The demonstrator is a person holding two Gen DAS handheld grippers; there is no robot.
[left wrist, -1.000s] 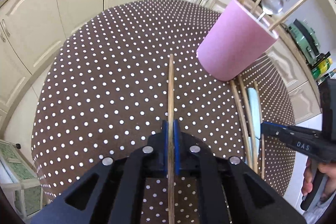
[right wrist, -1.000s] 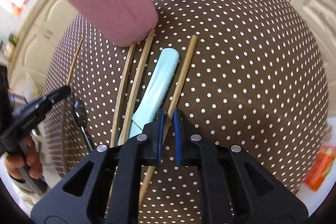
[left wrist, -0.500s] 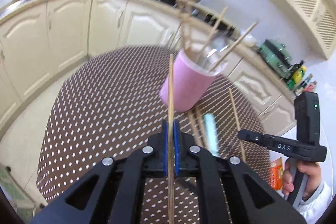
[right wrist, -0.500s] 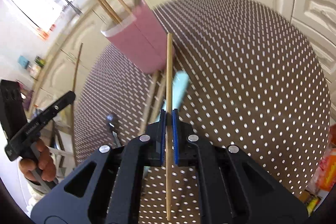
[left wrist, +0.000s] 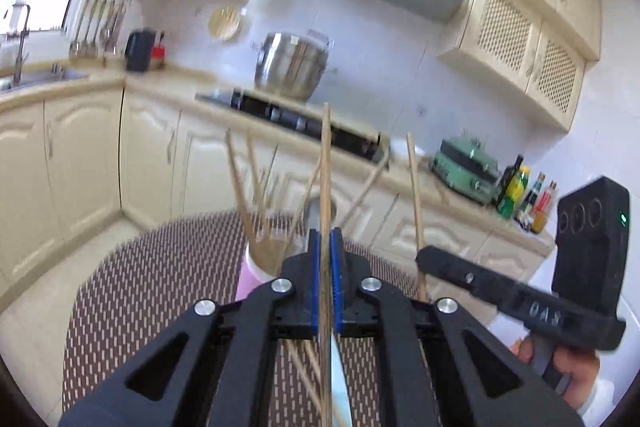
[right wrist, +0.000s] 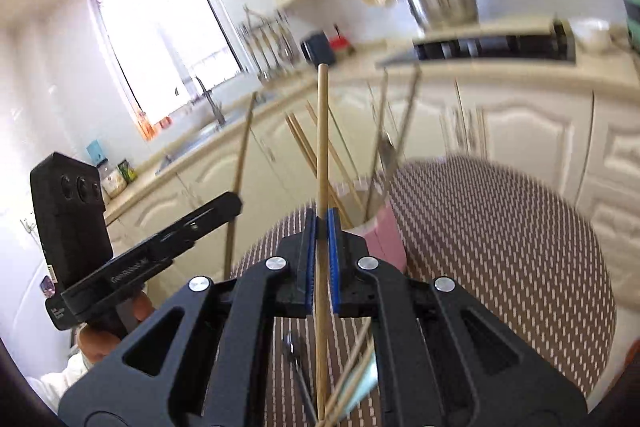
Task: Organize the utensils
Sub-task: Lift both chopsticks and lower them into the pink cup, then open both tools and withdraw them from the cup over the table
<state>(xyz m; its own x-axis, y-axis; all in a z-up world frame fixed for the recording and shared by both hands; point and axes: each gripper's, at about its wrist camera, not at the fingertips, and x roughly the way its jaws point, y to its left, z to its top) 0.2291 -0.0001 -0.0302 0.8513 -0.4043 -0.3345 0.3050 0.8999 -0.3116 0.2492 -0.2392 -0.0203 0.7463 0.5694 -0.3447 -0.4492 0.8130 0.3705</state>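
My left gripper [left wrist: 326, 239] is shut on a wooden chopstick [left wrist: 325, 167] that stands up between its blue pads. My right gripper [right wrist: 321, 223] is shut on another wooden chopstick [right wrist: 322, 131], also upright. Both grippers are lifted above the dotted table [left wrist: 160, 287], near the pink cup [left wrist: 247, 277] [right wrist: 386, 241], which holds several chopsticks and a spoon. Each view shows the other gripper from the side: the right one [left wrist: 424, 259] and the left one [right wrist: 235, 202]. A light blue utensil [right wrist: 360, 383], loose chopsticks [right wrist: 354, 355] and a spoon [right wrist: 291, 347] lie on the table below.
Cream cabinets and a counter run behind the round table [right wrist: 500, 247]. A steel pot [left wrist: 292, 65] sits on the stove, bottles [left wrist: 516, 191] stand at the right, and a sink [right wrist: 188, 143] is under the window. A hand [left wrist: 568, 367] holds the right gripper.
The right gripper shut on a chopstick that lay on the table. Both grippers then rose and tilted up, each with its chopstick, so the views swung from the tabletop to the kitchen.
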